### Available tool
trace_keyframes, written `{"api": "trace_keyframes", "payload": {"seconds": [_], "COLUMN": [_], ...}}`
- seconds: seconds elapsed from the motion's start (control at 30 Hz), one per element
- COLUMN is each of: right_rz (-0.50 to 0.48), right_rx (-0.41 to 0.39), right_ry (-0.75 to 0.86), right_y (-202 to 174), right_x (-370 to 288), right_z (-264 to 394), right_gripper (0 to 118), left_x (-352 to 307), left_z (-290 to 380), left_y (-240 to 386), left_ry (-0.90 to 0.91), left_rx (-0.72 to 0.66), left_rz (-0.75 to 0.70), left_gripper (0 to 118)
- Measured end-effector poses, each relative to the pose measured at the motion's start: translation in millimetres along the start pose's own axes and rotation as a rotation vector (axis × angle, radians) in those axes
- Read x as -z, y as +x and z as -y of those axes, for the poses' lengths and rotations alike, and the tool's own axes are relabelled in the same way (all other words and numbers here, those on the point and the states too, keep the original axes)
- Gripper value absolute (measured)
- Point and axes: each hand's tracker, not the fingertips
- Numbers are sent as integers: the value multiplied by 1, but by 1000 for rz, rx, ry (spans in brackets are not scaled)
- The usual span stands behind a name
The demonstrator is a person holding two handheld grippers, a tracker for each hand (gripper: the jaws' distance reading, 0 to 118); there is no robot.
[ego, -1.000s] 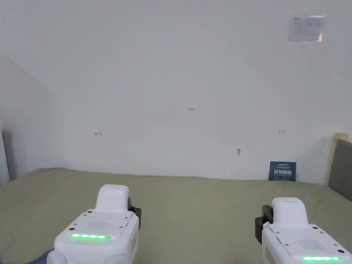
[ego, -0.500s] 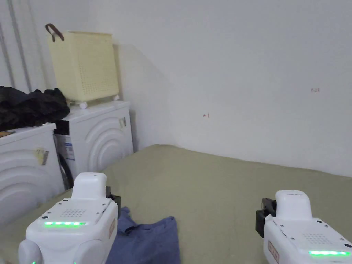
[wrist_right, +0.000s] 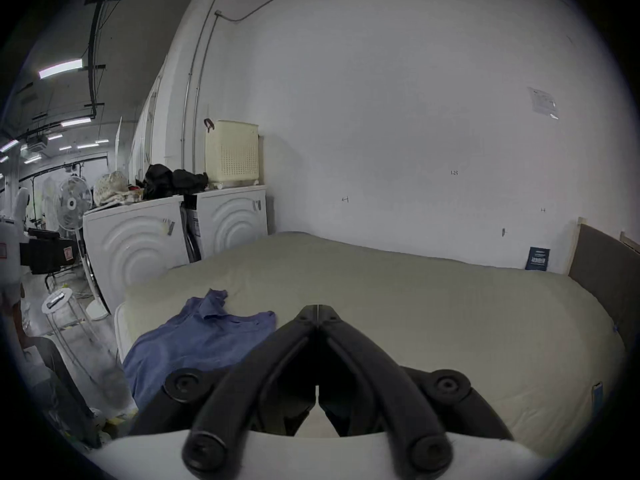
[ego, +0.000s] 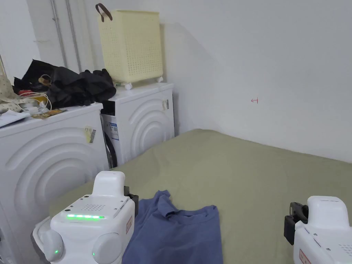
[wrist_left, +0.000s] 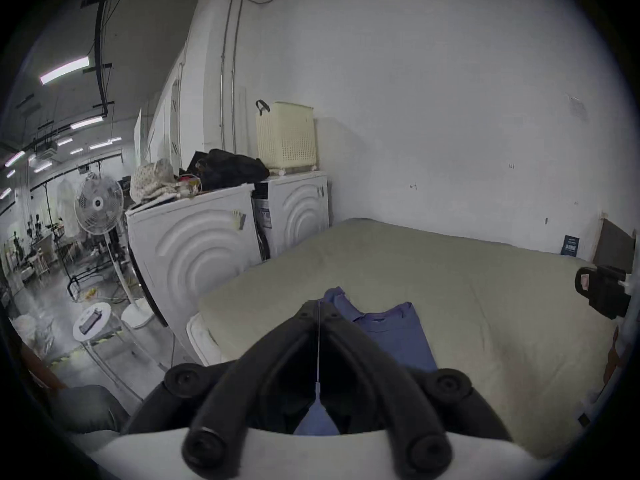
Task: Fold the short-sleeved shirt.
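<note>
On the green bed (ego: 240,165), near its left edge: I saw the blue short-sleeved shirt (ego: 178,233) lying rumpled, collar toward the wall | left gripper (wrist_left: 318,305) above the shirt's left side, jaws together, holding nothing | right gripper (wrist_right: 317,309) over bare bedding well right of it, jaws together, holding nothing | washing machines (ego: 144,117) beside the bed.

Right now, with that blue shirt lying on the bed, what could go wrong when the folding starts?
The shirt lies rumpled near the bed's left edge, one sleeve bunched, so pulling could drag it off the side. The left claw and right claw are both shut and off the cloth; they must open first, or they would just push it. A pinch could also catch the green bedcover underneath along with the shirt.
</note>
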Motion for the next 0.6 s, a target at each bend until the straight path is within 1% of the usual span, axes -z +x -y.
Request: {"api": "trace_keyframes", "payload": {"seconds": [0.13,0.3,0.33,0.4,0.5,0.53,0.57,0.6], "right_rz": [3,4,-2,7,16,22,31,34], "right_rx": [-9,-3,-4,-25,-31,-33,-27,-20], "right_ry": [-24,-91,-107,-145,-176,-189,-201,-210], "right_y": [2,10,13,20,33,37,41,45], "right_x": [8,12,13,12,10,11,11,12], "right_z": [10,37,42,54,70,74,78,82], "right_gripper": [0,0,0,0,0,0,0,0], "left_x": [35,107,121,150,177,184,192,198], "left_z": [13,51,60,81,101,105,110,115], "left_y": [15,39,44,55,68,72,75,78], "left_ry": [-72,-232,-277,-378,-507,-557,-617,-649], "left_rx": [19,4,7,5,18,29,33,15], "left_rz": [43,91,88,135,185,210,249,271], "left_gripper": [1,1,1,1,3,10,44,82]}}
